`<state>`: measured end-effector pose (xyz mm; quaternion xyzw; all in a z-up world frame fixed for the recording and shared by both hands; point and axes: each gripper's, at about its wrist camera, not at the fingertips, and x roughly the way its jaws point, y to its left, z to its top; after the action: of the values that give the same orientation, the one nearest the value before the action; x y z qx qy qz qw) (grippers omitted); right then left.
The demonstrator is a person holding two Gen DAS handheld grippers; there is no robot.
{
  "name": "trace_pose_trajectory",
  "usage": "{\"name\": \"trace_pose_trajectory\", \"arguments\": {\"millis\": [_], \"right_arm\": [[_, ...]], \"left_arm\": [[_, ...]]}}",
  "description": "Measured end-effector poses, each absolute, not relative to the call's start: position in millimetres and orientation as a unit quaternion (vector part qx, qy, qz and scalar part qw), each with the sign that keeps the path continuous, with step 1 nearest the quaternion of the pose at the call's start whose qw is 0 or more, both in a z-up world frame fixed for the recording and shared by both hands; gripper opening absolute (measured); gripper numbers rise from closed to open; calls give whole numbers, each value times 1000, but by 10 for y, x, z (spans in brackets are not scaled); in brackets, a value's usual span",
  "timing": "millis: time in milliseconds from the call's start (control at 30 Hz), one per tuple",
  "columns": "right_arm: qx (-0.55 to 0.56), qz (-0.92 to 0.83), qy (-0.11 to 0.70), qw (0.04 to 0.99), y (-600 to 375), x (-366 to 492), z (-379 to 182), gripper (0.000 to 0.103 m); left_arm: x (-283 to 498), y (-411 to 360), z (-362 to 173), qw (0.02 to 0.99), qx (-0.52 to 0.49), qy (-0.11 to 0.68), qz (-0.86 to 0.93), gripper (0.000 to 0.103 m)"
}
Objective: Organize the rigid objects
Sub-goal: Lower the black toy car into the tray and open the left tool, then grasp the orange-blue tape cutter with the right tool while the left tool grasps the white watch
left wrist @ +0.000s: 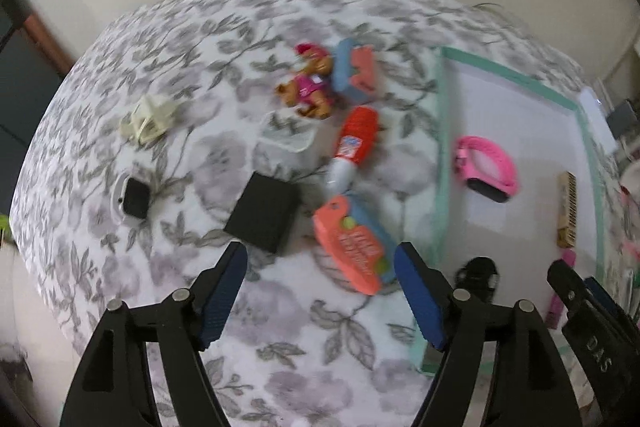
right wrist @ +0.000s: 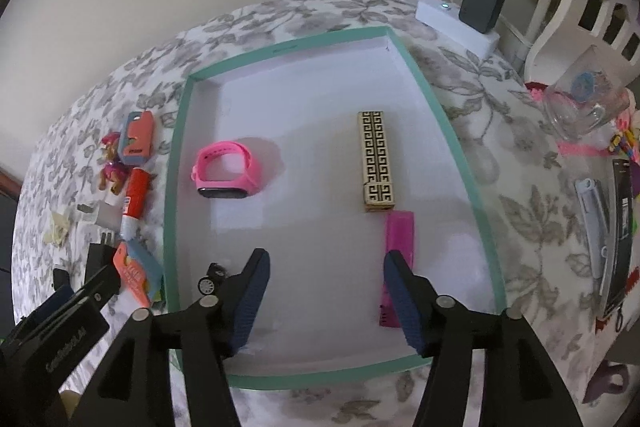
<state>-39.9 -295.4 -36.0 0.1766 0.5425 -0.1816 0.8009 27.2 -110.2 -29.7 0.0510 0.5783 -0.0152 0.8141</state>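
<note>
Left hand-held gripper (left wrist: 320, 279), jaws apart and empty, hovers nearest the orange toy phone (left wrist: 354, 245), just at twelve o'clock, long axis running ten-to-four; right hand-held gripper (right wrist: 326, 291) gapes empty over the tray (right wrist: 172, 187).

Tray middle free, cloth beside it crowded

The tray (right wrist: 176, 187) floor is bare between watch (right wrist: 228, 171) and patterned box (right wrist: 377, 159); toys (left wrist: 308, 91) and a black box (left wrist: 262, 213) crowd the cloth (left wrist: 280, 327).

L wrist cam: steep look-down, close over floral cloth (left wrist: 280, 367), toy clutter ahead, tray (left wrist: 440, 147) at right edge. R wrist cam: steep look-down, close over tray (right wrist: 176, 187) interior. Shared: tray, pink watch (right wrist: 228, 171), toys left of tray.
</note>
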Motion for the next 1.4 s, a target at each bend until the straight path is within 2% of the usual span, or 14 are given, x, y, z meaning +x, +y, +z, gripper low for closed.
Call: {"name": "trace_pose_trajectory", "arguments": {"millis": [67,167,267,333,367,1000,1333,1400], "right_arm": [[177,-179,543,801,-2921,-387,-373,68],[181,-163,544,803,-2857,-360,-391,77],[179,-153,543,806,-2782,-328,-403,87],[175,-149,542,808,-2732,-308,-413,100],[174,-147,542,809,-2712,-300,-418,102],[112,-64,528,839,-1860,130,-320,103],[66,0,548,834,-1435,395,-528,103],[51,13,553,831,-1376,421,-585,100]], "left_arm": [[281,-1038,-318,809,44,586,-6,77],[300,-928,-351,800,32,599,6,77],[347,-786,-387,792,16,609,19,77],[389,-674,-409,787,5,617,33,77],[410,-611,-419,784,-1,620,39,77],[702,723,-341,784,-127,600,99,77],[852,1188,-562,766,-184,606,106,77],[876,1271,-602,763,-197,607,104,77]]}}
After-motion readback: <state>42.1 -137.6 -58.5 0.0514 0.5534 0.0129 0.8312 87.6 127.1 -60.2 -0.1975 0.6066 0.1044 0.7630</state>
